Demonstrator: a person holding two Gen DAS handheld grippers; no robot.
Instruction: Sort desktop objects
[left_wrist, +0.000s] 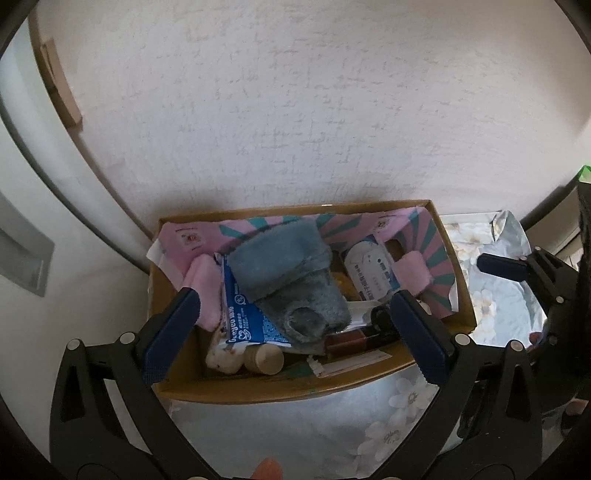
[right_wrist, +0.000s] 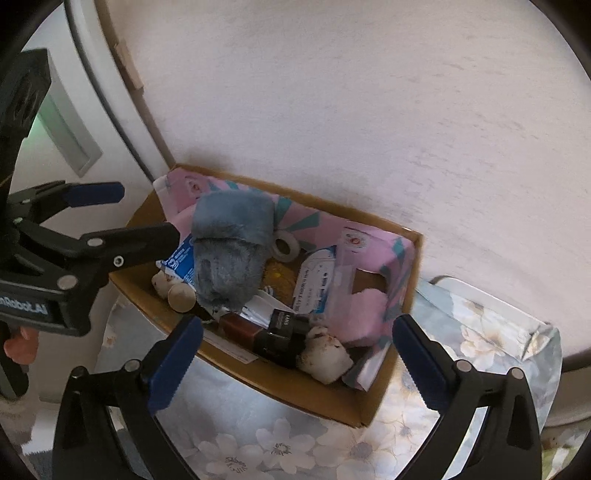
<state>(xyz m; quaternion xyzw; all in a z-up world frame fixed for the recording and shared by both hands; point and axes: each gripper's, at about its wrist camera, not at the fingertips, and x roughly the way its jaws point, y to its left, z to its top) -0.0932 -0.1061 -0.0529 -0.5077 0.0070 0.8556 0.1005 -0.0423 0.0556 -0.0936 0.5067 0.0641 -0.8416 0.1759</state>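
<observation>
A cardboard box (left_wrist: 280, 387) (right_wrist: 295, 391) stands against the wall on a floral cloth. It holds a grey-blue fuzzy slipper (left_wrist: 291, 280) (right_wrist: 229, 251), a blue and white packet (left_wrist: 247, 317), a white wipes pack (left_wrist: 371, 273) (right_wrist: 317, 280), a pink fuzzy item (left_wrist: 412, 275) (right_wrist: 362, 314), a brown bottle with black cap (left_wrist: 358, 338) (right_wrist: 266, 332), a tape roll (right_wrist: 283, 245) and small plush toys (right_wrist: 325, 356). My left gripper (left_wrist: 295, 334) (right_wrist: 144, 214) is open and empty above the box. My right gripper (right_wrist: 297, 356) (left_wrist: 502, 266) is open and empty, near the box's front.
The floral cloth (left_wrist: 295, 435) (right_wrist: 280, 443) covers the table. A white textured wall (left_wrist: 314, 92) rises behind the box. A white appliance with a recessed handle (left_wrist: 22, 254) (right_wrist: 70, 133) stands at the left.
</observation>
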